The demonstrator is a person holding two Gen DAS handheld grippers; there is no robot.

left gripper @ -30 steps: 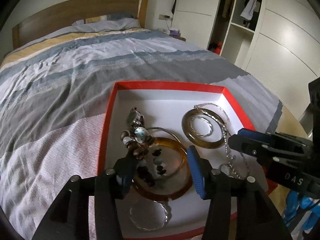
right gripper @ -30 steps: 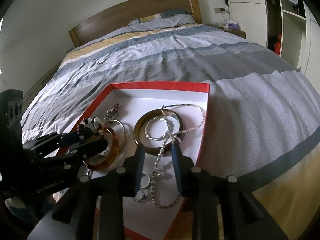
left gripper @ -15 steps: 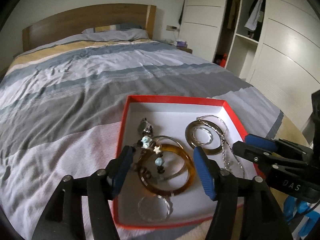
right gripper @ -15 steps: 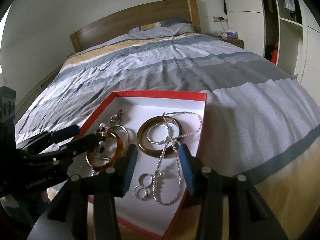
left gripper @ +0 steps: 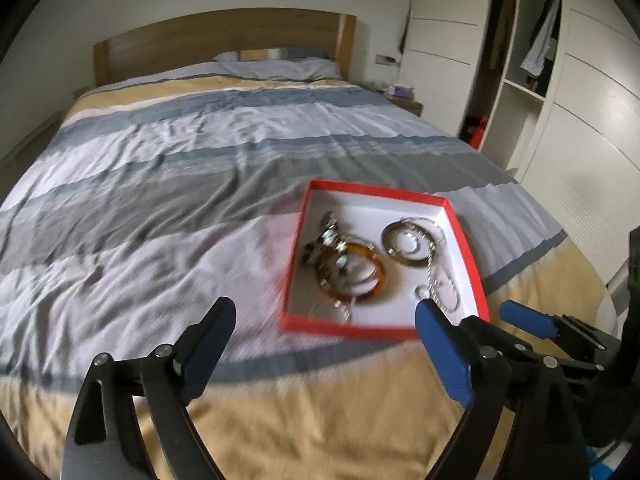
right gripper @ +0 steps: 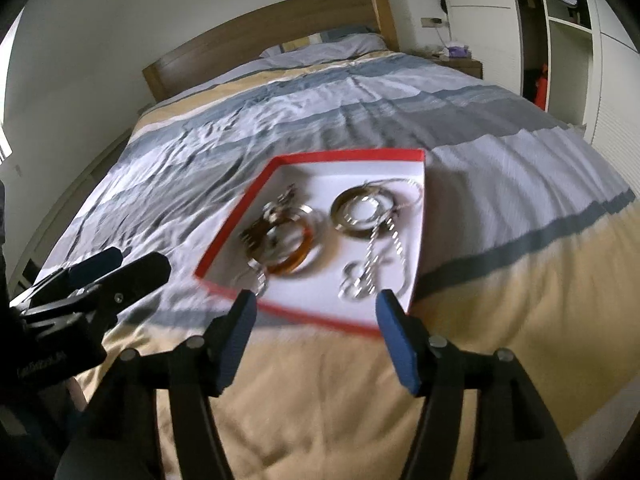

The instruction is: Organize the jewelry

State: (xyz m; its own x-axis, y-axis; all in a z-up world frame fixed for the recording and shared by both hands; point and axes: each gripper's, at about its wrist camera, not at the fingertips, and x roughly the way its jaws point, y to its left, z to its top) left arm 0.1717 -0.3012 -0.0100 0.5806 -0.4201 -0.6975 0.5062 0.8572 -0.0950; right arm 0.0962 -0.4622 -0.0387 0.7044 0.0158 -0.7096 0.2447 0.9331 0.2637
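A red-rimmed white box (left gripper: 362, 190) (right gripper: 348, 157) lies on the bed and holds the jewelry. Inside are an amber bangle (left gripper: 360, 276) (right gripper: 298, 254), a beaded bracelet (left gripper: 324, 244), a brown bangle (left gripper: 408, 260) (right gripper: 352, 232) with silver rings inside it, and silver chains (right gripper: 380, 256). My left gripper (left gripper: 324, 324) hangs over the bedspread in front of the box, its jaws opening wide with nothing between them. My right gripper (right gripper: 314, 312) hovers at the box's near edge, jaws opening and empty. Each gripper shows at the edge of the other's view.
The striped bedspread (left gripper: 200, 160) stretches back to a wooden headboard (left gripper: 224, 36). A white wardrobe (left gripper: 580, 100) with open shelves stands on the right, and a nightstand (left gripper: 404, 100) sits beside the bed.
Both grippers have drawn back and up out of the box while their jaws spread. The amber bangle and the chain that lay between their fingers stay in the box.
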